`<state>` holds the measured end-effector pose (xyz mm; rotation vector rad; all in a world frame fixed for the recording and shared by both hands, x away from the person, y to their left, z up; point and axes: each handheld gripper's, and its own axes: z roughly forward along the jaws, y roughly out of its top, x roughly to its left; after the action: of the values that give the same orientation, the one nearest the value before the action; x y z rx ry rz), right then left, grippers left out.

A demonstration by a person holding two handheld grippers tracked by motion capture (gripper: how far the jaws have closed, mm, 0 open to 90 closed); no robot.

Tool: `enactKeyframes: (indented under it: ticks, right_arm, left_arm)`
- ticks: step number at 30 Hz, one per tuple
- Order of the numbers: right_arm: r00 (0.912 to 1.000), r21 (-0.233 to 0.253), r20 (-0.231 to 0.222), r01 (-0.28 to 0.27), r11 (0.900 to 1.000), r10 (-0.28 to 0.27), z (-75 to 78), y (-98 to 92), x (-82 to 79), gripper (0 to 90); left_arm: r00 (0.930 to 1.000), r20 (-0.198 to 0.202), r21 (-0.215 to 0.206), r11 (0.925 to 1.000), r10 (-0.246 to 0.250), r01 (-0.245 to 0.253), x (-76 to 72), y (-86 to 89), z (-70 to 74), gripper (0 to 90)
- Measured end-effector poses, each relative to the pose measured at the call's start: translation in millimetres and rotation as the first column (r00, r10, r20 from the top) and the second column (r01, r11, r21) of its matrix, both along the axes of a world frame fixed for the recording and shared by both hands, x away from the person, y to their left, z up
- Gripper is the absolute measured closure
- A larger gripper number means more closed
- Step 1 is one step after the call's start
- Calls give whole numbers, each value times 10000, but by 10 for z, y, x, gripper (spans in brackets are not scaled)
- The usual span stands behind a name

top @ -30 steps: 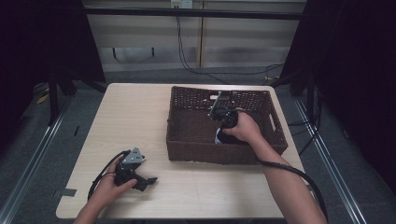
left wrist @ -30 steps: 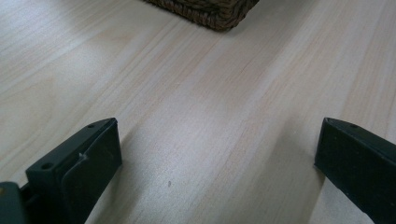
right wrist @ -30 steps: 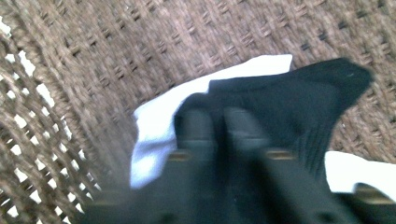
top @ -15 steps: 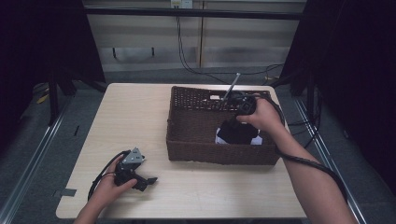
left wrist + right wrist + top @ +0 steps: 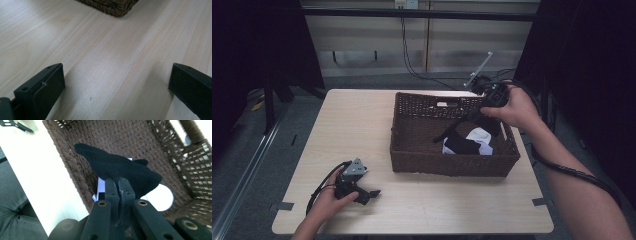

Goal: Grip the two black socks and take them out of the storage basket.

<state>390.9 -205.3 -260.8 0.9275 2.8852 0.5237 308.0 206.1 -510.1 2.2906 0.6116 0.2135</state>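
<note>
A pale wooden desk (image 5: 362,125) stands in a dim room, with dark curtains at both sides, a grey floor around it and cables hanging down the light wall behind.

On the right half of the desk sits a dark brown wicker basket (image 5: 452,165), rectangular, with open weave near its rim. Inside it lie a few pieces of clothing: a black piece (image 5: 462,145) on top of a white piece (image 5: 480,135), both towards the right end of the basket floor.

The right hand-held gripper (image 5: 477,114) is held above the far right corner of the basket, the person's right hand (image 5: 514,107) wrapped around it and the forearm coming in from the lower right. Its jaws are pressed together on a black sock (image 5: 120,168), pinching it near one end; the sock hangs lifted clear of the basket floor, with the wicker wall and the white cloth (image 5: 160,197) seen beneath it in the right gripper view. A cable trails from this hand-held gripper along the forearm.

The left hand-held gripper (image 5: 371,194) rests low at the near left part of the desk, well apart from the basket, held in the person's left hand (image 5: 329,197). Its jaws are spread wide with only bare wood between them. In the left gripper view, a corner of the basket (image 5: 110,6) shows at the top, beyond the jaws.
</note>
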Motion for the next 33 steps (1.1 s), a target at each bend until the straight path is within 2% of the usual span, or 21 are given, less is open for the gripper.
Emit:
enactKeyframes:
  ticks: [4,8,13,16,20,25,30,33]
  right_arm:
    - [9994,34,157,-321,9995,320,202,27,-175,878]
    - [9972,109,375,-647,9978,643,336,22,-390,877]
    - [9923,394,474,-1165,9924,1146,466,32,-707,877]
    - [9886,596,499,-1452,9876,1424,466,43,-849,876]
    - [9831,639,209,-1830,9810,1820,321,89,-935,876]
    - [9726,374,-213,-2304,9724,2313,3,236,-952,874]
    - [9619,302,-872,-2573,9659,2590,-300,419,-925,868]
    - [9584,494,-1019,-2629,9635,2667,-443,515,-898,791]
  left_arm:
    - [10000,-1,2,10000,-2,2,0,0,0,0]
    - [10000,2,5,10000,-4,4,0,0,0,0]
    - [10000,1,3,10000,-3,3,0,0,0,0]
    - [10000,2,5,10000,-4,4,0,0,0,0]
    - [10000,2,6,10000,-6,6,0,0,0,0]
    - [10000,1,3,10000,-3,3,0,0,0,0]
    - [10000,-3,0,10000,-9,9,1,1,0,0]
    - [10000,7,-26,10000,7,-7,1,0,-2,0]
